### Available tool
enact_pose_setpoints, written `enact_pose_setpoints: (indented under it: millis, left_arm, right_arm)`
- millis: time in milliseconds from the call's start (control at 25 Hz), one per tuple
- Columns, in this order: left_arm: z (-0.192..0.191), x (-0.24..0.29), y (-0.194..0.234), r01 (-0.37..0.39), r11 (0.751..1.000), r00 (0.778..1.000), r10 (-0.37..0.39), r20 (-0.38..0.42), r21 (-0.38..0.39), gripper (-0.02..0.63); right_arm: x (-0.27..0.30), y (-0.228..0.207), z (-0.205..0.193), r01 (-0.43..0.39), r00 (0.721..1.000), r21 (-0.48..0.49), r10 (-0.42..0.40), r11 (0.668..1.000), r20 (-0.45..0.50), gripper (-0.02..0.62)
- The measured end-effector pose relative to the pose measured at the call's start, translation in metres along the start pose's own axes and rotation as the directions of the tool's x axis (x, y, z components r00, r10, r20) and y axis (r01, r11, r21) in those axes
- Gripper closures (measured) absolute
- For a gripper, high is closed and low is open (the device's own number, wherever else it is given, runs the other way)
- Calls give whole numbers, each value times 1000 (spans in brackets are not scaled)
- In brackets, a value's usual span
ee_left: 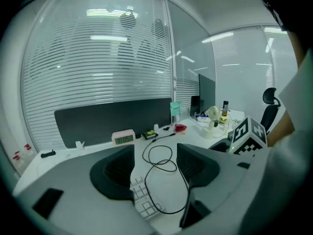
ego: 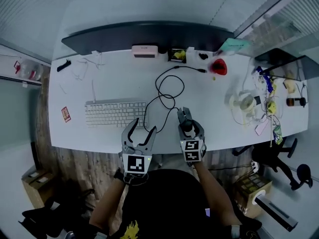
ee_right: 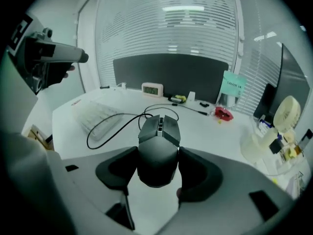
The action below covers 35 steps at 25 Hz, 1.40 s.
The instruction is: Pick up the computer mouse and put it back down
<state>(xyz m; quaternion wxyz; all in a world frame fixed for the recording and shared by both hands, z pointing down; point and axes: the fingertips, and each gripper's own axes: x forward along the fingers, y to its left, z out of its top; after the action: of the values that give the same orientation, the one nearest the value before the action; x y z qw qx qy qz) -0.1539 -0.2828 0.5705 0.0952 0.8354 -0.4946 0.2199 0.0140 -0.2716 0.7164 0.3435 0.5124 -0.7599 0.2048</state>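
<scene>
My right gripper (ee_right: pixel 157 166) clamps the wired computer mouse (ee_right: pixel 159 136) by its flanks at the near edge of the white desk (ee_right: pixel 215 131). I judge the mouse light, rigid and slick-sided, and its cable (ee_right: pixel 110 127) may tug. My left gripper (ee_left: pixel 155 168) gapes empty.

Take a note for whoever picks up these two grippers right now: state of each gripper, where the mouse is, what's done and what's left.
Right gripper: jaws closed on the sides of the computer mouse.
Left gripper: open and empty, hovering by the right end of the keyboard.
Mouse: near the front edge of the desk, apparently resting on it; its cable loops toward the back.
Done: mouse gripped.
Left: lift it, set it back down, release.
</scene>
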Motion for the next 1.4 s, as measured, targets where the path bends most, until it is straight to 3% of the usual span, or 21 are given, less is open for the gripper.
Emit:
enact_pose_setpoints:
  millis: [200, 360, 600, 800, 880, 960, 1040, 1120, 1240, 1400]
  left_arm:
    - [54, -38, 13, -59, 996, 976, 43, 214, 67, 328]
    - [103, -86, 22, -108, 992, 935, 79, 347, 65, 328]
    - [178, -159, 56, -209, 978, 872, 182, 454, 9, 374]
    - [243, -224, 61, -280, 957, 784, 183, 593, 74, 388]
    - [264, -244, 59, -273, 959, 754, 169, 635, 69, 388]
    - [281, -260, 58, -245, 969, 721, 155, 675, 38, 388]
    - [290, -269, 60, -229, 973, 703, 156, 694, 13, 388]
    - [291, -269, 66, -229, 974, 701, 168, 693, -5, 388]
    - [278, -255, 71, -234, 972, 728, 179, 662, -5, 388]
    - [252, -217, 71, -242, 970, 777, 179, 603, 24, 388]
  right_arm:
    - [-56, -2, 79, 27, 979, 33, -33, 999, 202, 316]
    - [-126, -6, 149, 47, 926, 20, -51, 999, 375, 316]
    - [-245, -10, 264, 121, 769, -19, -82, 992, 635, 316]
    - [-348, 2, 326, 185, 612, -57, -70, 981, 788, 316]
    - [-384, 10, 338, 205, 545, -69, -55, 976, 837, 316]
    - [-409, 20, 344, 216, 500, -80, -40, 973, 865, 316]
    - [-418, 26, 345, 218, 484, -88, -29, 972, 874, 316]
    - [-414, 25, 342, 219, 493, -95, -26, 971, 870, 316]
    - [-394, 21, 334, 206, 523, -98, -25, 974, 852, 316]
    - [-349, 11, 322, 192, 588, -94, -38, 977, 808, 314]
